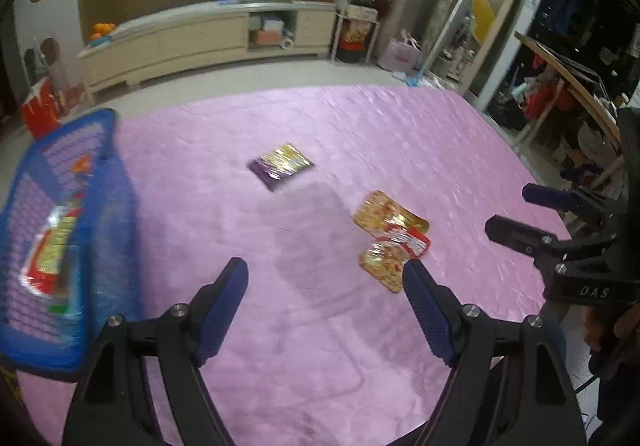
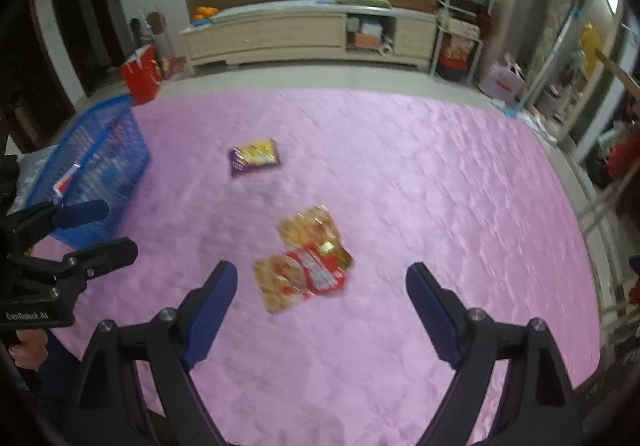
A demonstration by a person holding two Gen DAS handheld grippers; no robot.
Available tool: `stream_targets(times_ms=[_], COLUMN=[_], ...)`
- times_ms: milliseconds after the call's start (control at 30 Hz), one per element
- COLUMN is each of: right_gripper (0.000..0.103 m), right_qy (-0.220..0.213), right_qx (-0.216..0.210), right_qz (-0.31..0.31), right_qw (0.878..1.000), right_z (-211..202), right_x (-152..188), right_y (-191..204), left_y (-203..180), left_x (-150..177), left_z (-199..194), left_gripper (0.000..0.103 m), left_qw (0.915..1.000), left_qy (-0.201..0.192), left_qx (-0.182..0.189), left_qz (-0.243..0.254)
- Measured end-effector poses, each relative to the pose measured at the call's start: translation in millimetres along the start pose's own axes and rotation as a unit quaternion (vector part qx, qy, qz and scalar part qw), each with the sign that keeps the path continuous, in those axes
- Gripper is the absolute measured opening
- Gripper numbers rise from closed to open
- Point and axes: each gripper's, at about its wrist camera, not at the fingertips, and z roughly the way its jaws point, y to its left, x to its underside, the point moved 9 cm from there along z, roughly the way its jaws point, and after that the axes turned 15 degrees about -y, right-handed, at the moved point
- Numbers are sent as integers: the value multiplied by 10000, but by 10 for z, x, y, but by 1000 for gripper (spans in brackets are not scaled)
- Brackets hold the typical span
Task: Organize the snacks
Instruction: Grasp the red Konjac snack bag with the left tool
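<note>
Snack packets (image 2: 306,260) overlapping on the pink bedspread (image 2: 440,186), light crinkly foil, probably slippery; pinch an edge. Right gripper (image 2: 322,280) and left gripper (image 1: 326,276) both wide open, empty. Blue basket (image 1: 60,230) is nearby.

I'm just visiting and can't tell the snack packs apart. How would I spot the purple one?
Start at the pink cloth over the table, with the blue basket at its left edge. The purple packet lies alone mid-cloth, beyond two overlapping packets. Those are orange and red; only this one is purple with a yellow picture.
</note>
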Motion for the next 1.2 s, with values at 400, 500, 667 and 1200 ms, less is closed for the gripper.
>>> stream_targets(times_ms=[400, 500, 667, 1200], right_gripper=[89, 89, 89, 89], right_qy=[495, 543, 601, 669], right_qx=[438, 519, 548, 661], right_qz=[652, 698, 847, 1334], right_qw=[9957, 9947, 9931, 9866], right_z=[236, 303, 376, 456], right_x=[632, 724, 815, 989], right_y=[-530, -608, -705, -1025], left_y=[-435, -549, -752, -1212], left_x=[323, 443, 551, 643], left_z=[753, 926, 1217, 1679], left_gripper=[78, 78, 78, 53], left_qw=[9947, 9897, 9792, 9594], left_qy=[583, 813, 1094, 1410], left_qx=[661, 885, 1170, 1089], left_qz=[539, 776, 1244, 2187])
